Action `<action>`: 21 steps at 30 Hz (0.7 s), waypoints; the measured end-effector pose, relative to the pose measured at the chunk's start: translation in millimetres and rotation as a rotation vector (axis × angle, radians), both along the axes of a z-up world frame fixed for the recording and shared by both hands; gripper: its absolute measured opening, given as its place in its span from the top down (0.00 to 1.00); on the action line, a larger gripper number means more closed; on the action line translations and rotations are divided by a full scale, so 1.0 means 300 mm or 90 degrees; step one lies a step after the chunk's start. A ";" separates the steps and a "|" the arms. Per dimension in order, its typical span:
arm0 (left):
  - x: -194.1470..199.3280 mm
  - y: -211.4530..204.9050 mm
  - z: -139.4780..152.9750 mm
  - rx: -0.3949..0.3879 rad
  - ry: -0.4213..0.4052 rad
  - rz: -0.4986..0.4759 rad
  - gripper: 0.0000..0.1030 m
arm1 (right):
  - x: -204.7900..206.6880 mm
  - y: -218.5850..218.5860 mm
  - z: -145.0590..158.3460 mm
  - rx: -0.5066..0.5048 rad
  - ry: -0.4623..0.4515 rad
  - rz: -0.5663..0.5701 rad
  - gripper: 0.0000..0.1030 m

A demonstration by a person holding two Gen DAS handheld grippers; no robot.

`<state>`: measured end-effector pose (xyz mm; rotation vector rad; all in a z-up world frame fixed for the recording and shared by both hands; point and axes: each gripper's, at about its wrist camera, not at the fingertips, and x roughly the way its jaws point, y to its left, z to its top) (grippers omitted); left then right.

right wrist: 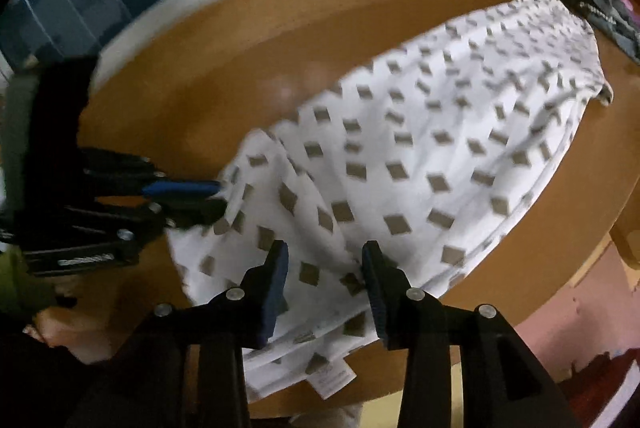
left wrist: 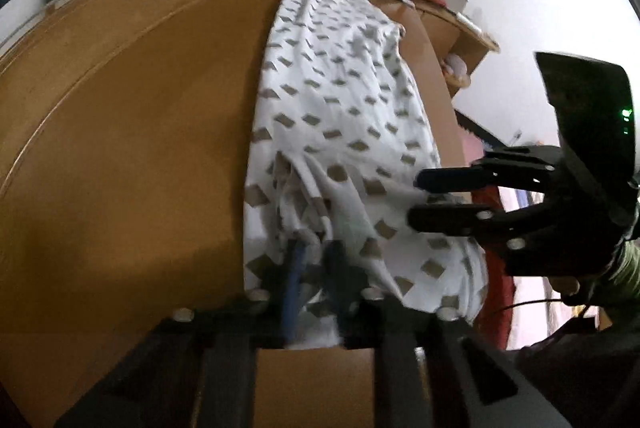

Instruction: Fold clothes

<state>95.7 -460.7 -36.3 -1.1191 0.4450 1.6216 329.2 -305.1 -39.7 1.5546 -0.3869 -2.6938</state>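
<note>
Garment [left wrist: 340,115] in the left wrist view runs lengthwise from bottom centre to upper centre along the tabletop [left wrist: 132,131]; the left gripper [left wrist: 316,260] fingers are clenched on its near hem.

Right wrist view: right gripper [right wrist: 325,288] fingers released, straddling the hem at lower centre.

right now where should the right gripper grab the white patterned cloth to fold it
Take the near hem beside the care label, coming from the table's near edge. The right gripper stands open over that end, and the white patterned cloth lies stretched away; the left gripper pinches the adjacent edge.
</note>
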 end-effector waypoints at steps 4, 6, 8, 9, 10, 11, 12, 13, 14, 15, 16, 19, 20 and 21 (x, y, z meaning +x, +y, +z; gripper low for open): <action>-0.014 -0.071 0.026 0.013 -0.004 0.038 0.98 | 0.004 -0.017 -0.008 0.038 0.016 -0.012 0.64; -0.038 -0.132 0.019 0.005 -0.018 0.076 0.98 | 0.005 -0.018 -0.011 0.044 0.024 -0.010 0.64; -0.051 -0.170 0.000 -0.017 -0.016 0.105 0.99 | 0.011 -0.034 -0.009 0.058 0.025 -0.003 0.64; -0.054 -0.180 -0.009 -0.031 -0.009 0.111 0.99 | 0.011 -0.036 -0.009 0.066 0.025 0.001 0.64; -0.057 -0.190 -0.015 -0.039 -0.007 0.118 1.00 | 0.012 -0.038 -0.008 0.074 0.024 0.006 0.65; -0.062 -0.195 -0.006 -0.029 -0.020 0.125 1.00 | 0.008 -0.023 -0.004 0.068 0.021 0.002 0.64; -0.063 -0.196 0.007 -0.015 -0.029 0.123 1.00 | 0.004 -0.009 -0.001 0.062 0.018 -0.002 0.64; -0.064 -0.195 0.022 0.000 -0.036 0.121 1.00 | 0.000 0.005 0.003 0.055 0.015 -0.006 0.64; -0.066 -0.187 0.038 0.016 -0.037 0.118 1.00 | 0.003 0.012 0.011 0.046 0.019 -0.016 0.64; -0.072 -0.174 0.053 0.035 -0.042 0.114 0.97 | 0.014 0.018 0.022 0.037 0.027 -0.029 0.64; -0.077 -0.156 0.065 0.051 -0.060 0.104 0.94 | 0.026 0.025 0.033 0.028 0.036 -0.041 0.64; -0.080 -0.097 0.070 0.064 -0.083 0.078 0.58 | 0.067 0.045 0.063 -0.001 0.048 -0.082 0.64; -0.076 -0.072 0.067 0.062 -0.076 0.069 0.53 | 0.080 0.052 0.072 -0.010 0.052 -0.096 0.63; -0.072 -0.046 0.059 0.056 -0.072 0.057 0.53 | 0.072 0.050 0.063 -0.024 0.050 -0.107 0.63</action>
